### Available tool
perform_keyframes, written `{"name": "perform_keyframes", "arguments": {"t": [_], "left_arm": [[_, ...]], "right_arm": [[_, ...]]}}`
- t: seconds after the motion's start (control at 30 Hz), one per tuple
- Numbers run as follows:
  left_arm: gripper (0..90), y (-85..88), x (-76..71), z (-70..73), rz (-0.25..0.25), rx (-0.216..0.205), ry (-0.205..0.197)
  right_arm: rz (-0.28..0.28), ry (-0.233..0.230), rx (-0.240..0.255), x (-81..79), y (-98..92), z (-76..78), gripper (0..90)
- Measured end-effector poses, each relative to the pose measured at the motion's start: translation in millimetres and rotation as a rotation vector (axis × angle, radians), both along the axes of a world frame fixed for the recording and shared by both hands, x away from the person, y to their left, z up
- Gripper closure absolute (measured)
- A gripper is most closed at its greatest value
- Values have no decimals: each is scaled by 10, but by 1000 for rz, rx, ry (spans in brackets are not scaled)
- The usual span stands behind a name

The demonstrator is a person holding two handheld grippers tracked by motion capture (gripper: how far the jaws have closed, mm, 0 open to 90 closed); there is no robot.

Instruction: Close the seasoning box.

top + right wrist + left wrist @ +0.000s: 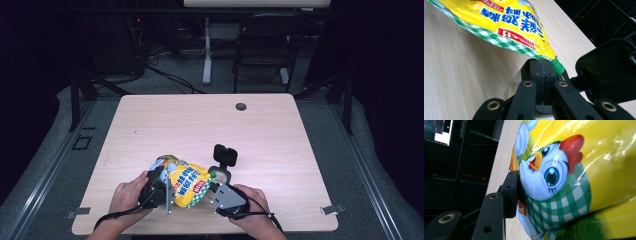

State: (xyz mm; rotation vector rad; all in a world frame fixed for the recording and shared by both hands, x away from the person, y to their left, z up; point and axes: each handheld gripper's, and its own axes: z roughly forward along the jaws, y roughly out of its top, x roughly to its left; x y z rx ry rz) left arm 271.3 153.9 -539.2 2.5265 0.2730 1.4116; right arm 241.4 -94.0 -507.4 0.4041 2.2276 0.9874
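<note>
- Both hands come in at the near edge of the surface (150, 120), each carrying a gripper toward a yellow pouch (187, 186), which lies between them close to that near edge.
- Left gripper (161, 192): its jaws are clamped across the pouch's broad end. In the left gripper view one black pad presses the film beside the printed cartoon chicken (549, 173). I judge this grip is there to brace the pouch.
- Right gripper (220, 192): its jaws are pressed together with no gap. In the right gripper view the pouch's corner seam runs down into their tips, and the green spout (558, 67) lies against them; whether they pinch the film or merely touch it, I cannot tell.
- Held at both ends, the pouch is slung off the wood, probably so the spout end can be worked.
- Just beyond the pouch stands a black phone holder (225, 156), near the right gripper, a thing to clip on a forward swing.
- Beyond the pouch, the wood is open up to a round cable hole (241, 106). Behind the pouch the surface's edge is close.
</note>
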Motion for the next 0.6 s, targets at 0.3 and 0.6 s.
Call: {"name": "perform_keyframes", "arguments": {"t": [0.3, 0.6], "left_arm": [[564, -2, 1, 63, -15, 71, -26], [565, -10, 1, 119, -29, 118, -36]], "right_arm": [[-2, 12, 10, 2, 6, -39, 900], [-3, 21, 24, 2, 2, -55, 900]]}}
